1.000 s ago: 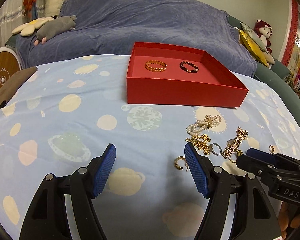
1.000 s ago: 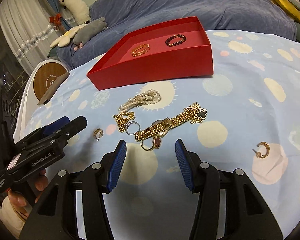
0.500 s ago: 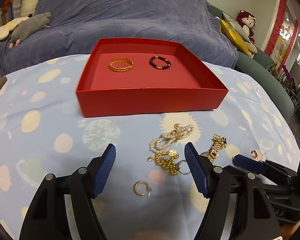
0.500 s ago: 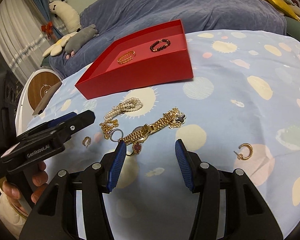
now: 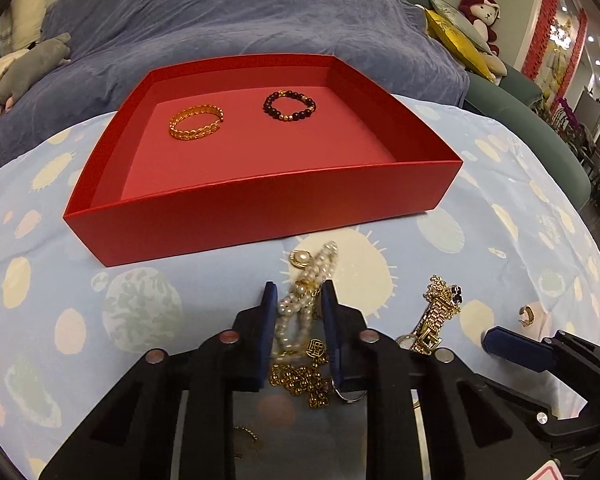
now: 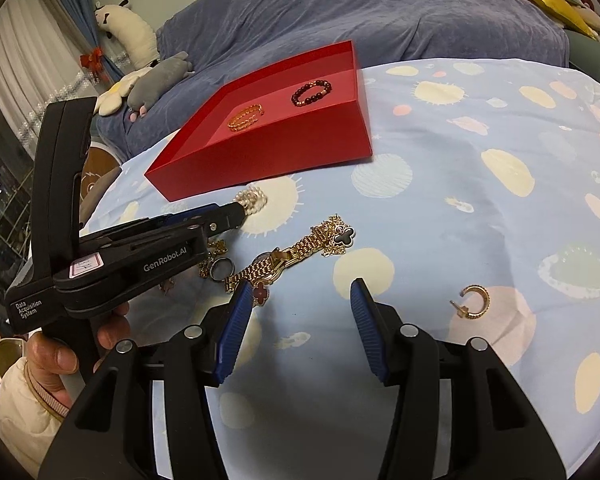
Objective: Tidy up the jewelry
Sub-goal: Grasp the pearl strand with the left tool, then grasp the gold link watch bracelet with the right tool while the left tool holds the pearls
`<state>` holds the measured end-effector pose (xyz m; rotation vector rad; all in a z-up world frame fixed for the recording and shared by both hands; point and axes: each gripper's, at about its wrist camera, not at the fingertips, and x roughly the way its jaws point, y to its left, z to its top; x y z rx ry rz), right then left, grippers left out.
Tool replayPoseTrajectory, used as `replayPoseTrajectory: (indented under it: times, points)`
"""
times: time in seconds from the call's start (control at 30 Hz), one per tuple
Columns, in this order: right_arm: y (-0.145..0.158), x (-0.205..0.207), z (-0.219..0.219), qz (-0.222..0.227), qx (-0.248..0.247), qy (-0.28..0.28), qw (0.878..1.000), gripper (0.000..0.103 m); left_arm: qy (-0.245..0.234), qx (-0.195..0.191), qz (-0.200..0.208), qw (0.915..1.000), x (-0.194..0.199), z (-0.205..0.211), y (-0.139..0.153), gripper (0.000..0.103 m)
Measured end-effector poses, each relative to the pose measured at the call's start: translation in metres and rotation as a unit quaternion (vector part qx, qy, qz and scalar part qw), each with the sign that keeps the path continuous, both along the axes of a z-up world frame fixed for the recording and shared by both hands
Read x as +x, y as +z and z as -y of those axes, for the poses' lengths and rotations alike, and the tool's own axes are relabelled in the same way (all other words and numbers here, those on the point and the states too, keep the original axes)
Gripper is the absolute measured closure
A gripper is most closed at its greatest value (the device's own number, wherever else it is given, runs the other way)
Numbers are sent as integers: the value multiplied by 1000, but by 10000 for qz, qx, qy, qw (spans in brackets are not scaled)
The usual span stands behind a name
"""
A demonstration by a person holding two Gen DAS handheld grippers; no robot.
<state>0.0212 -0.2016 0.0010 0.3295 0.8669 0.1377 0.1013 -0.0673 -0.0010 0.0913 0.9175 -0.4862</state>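
Red tray holds gold bracelet, dark beaded bracelet.

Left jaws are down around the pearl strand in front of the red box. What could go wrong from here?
1. The pearl bracelet, between the just-closing jaws of the left gripper, touches the gold chain; lifting may drag it.
2. The jaws cover only part of the strand; it might slip before the red box.

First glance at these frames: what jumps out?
The red tray at the middle of the spotted cloth, with a gold bracelet and a dark bead bracelet inside. In front of it lies a tangle of loose jewelry, where the left gripper has just been closing on the pearl bracelet. The right gripper hangs open.
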Motion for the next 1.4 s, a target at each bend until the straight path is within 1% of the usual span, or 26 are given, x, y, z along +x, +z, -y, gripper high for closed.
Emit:
replayPoseTrajectory:
  times: [0.13, 0.23, 0.33, 0.53, 0.67, 0.77, 0.83, 0.93, 1.0, 1.03, 1.13, 1.17, 1.2, 1.27, 1.4]
  points:
    - [0, 2, -6, -21, 1, 79, 10000, 54, 246, -100, 149, 9995, -3, -17, 8, 89]
    - [2, 5, -13, -22, 4, 163, 9999, 54, 415, -261, 248, 9985, -12, -36, 19, 89]
    - [2, 12, -21, -32, 3, 230, 9997, 54, 597, -379, 242, 9972, -21, -58, 25, 89]
    - [-3, 25, -33, -81, -90, 280, 9995, 54, 944, -486, 144, 9942, -38, -95, 20, 89]
    - [-3, 34, -37, -75, -180, 280, 9994, 54, 1063, -518, 156, 9929, -46, -107, 18, 89]
    - [-3, 40, -43, -53, -348, 292, 9990, 58, 1102, -551, 201, 9922, -51, -110, 15, 89]
    - [-3, 43, -45, -44, -426, 295, 9986, 60, 1094, -582, 166, 9922, -51, -110, 13, 89]
    - [-4, 50, -47, -44, -575, 257, 9980, 67, 1087, -594, 93, 9923, -50, -108, 8, 89]
    - [-4, 52, -46, -55, -673, 204, 9975, 75, 1084, -615, 146, 9921, -51, -109, 9, 89]
    - [-5, 53, -46, -59, -691, 178, 9974, 77, 1084, -599, 136, 9922, -51, -108, 8, 89]
    - [-4, 53, -43, -49, -611, 135, 9980, 83, 1055, -578, 119, 9927, -51, -107, 7, 89]
    - [-3, 52, -42, -36, -587, 107, 9982, 86, 1045, -571, 118, 9928, -51, -107, 7, 89]
    - [-2, 51, -40, -12, -549, 86, 9985, 92, 1034, -574, 109, 9929, -51, -107, 7, 89]
    - [3, 49, -37, 25, -440, 61, 9990, 92, 1039, -584, 98, 9928, -51, -108, 7, 89]
    - [16, 44, -34, 149, -398, 83, 9991, 92, 1073, -604, 52, 9924, -52, -109, 5, 89]
